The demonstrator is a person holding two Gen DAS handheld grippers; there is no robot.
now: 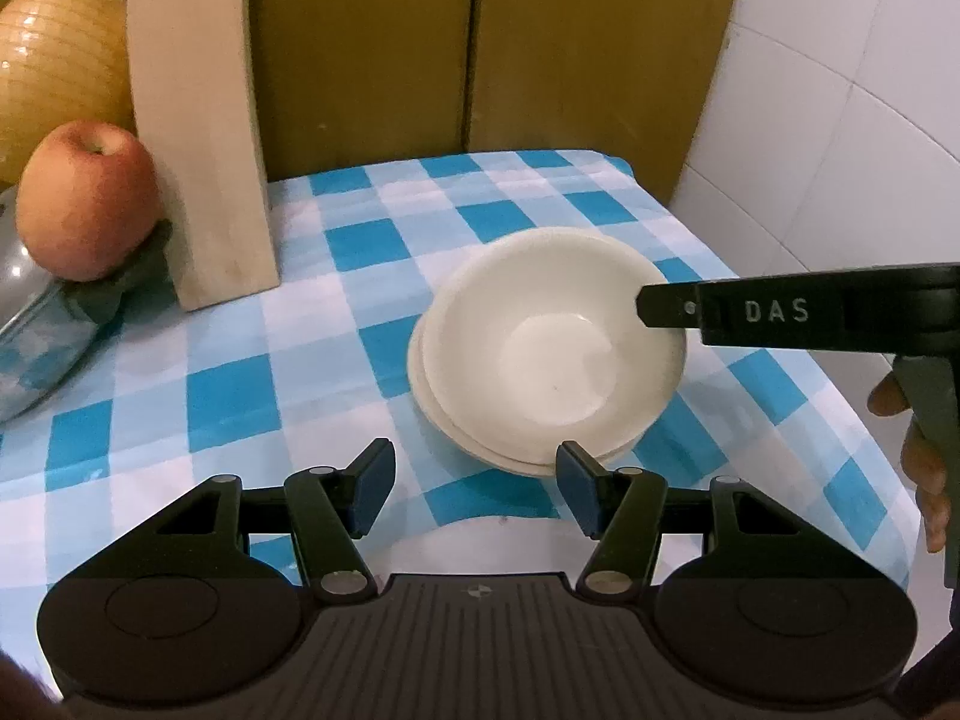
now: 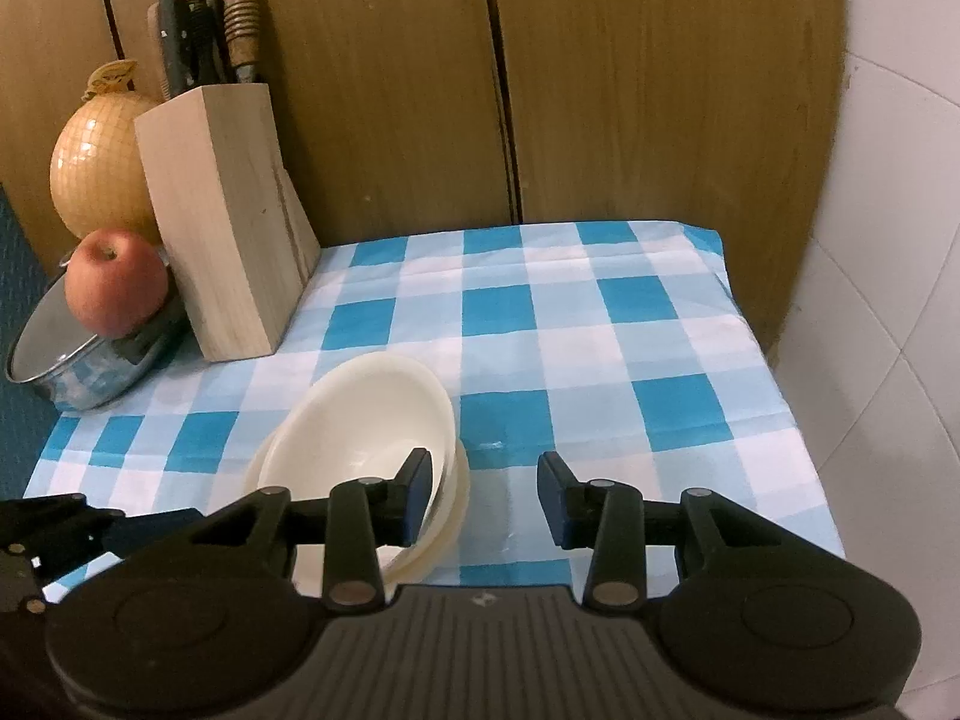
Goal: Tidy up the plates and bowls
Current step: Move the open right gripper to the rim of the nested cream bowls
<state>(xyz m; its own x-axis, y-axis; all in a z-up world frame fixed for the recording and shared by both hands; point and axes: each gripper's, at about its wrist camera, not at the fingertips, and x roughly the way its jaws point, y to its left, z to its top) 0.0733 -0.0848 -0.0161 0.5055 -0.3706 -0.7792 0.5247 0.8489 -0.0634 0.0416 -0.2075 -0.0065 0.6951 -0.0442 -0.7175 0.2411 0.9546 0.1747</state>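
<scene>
We see both views evenly lit by soft indoor light with a warm yellowish cast. Small white highlights glint on the netted melon (image 1: 54,54), and the pot lid (image 2: 54,324) shines dully. Shadows under the bowls (image 1: 546,348) are faint. Fisheye bending curves the wooden panels (image 2: 498,78) and wall tiles (image 1: 852,108); the corners darken to black. Focus is fairly sharp, slightly grainy.

- Two bowls (image 1: 552,354) are sitting nested, one in the other, on the cloth (image 1: 336,360).
- A knife block (image 2: 222,222) is standing behind and left of them, against the back panel (image 2: 630,90).
- An apple (image 2: 116,281) is resting on a pot lid (image 2: 42,336), left of the block.
- A melon (image 2: 99,165) is sitting behind the apple.
</scene>
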